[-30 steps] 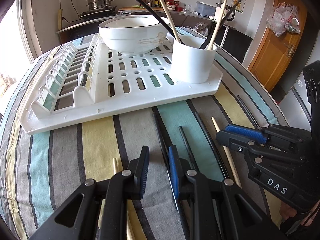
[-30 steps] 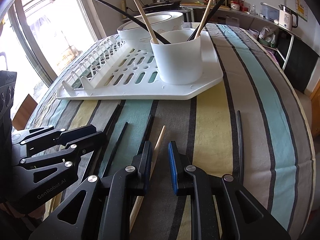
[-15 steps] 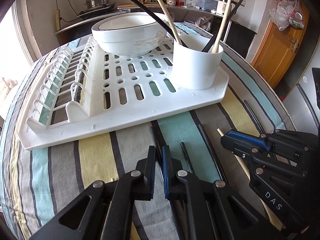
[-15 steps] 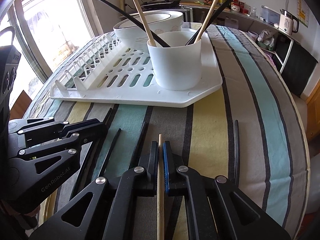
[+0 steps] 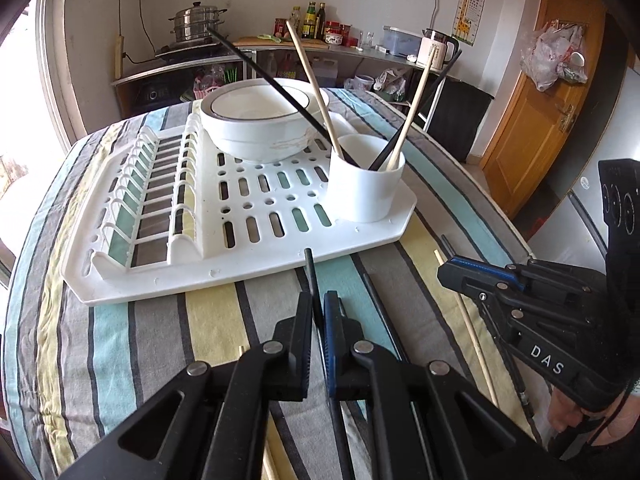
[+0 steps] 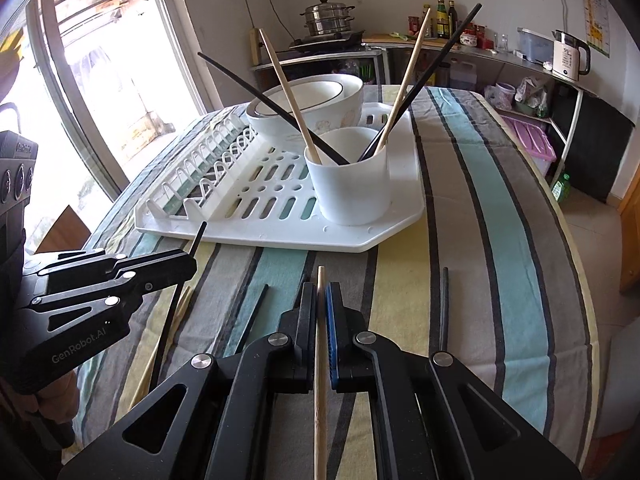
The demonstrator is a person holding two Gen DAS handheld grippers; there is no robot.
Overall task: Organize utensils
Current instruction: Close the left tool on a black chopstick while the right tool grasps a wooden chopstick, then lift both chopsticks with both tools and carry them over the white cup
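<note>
My left gripper [image 5: 318, 304] is shut on a black chopstick [image 5: 311, 276] and holds it above the striped cloth, tip toward the rack. My right gripper [image 6: 320, 300] is shut on a wooden chopstick [image 6: 320, 344], also lifted. Each gripper shows in the other's view: the right one [image 5: 452, 274], the left one [image 6: 188, 262]. A white utensil cup [image 5: 365, 178] [image 6: 352, 178] on the white drying rack [image 5: 256, 264] [image 6: 256, 236] holds two black and two wooden chopsticks. Loose chopsticks lie on the cloth: a black one [image 6: 443, 304], another black one [image 6: 252, 316], a wooden one [image 5: 466, 320].
A white bowl [image 5: 260, 120] sits at the back of the rack, behind the cup. The rack's plate slots [image 5: 152, 184] are on its left side. The table edge [image 6: 576, 264] drops off to the right. A kitchen counter with a pot [image 5: 198, 24] stands behind.
Both grippers closed on chopsticks lying on the cloth, the left on a black one and the right on a wooden one, and lifted them up and back from the rack.
</note>
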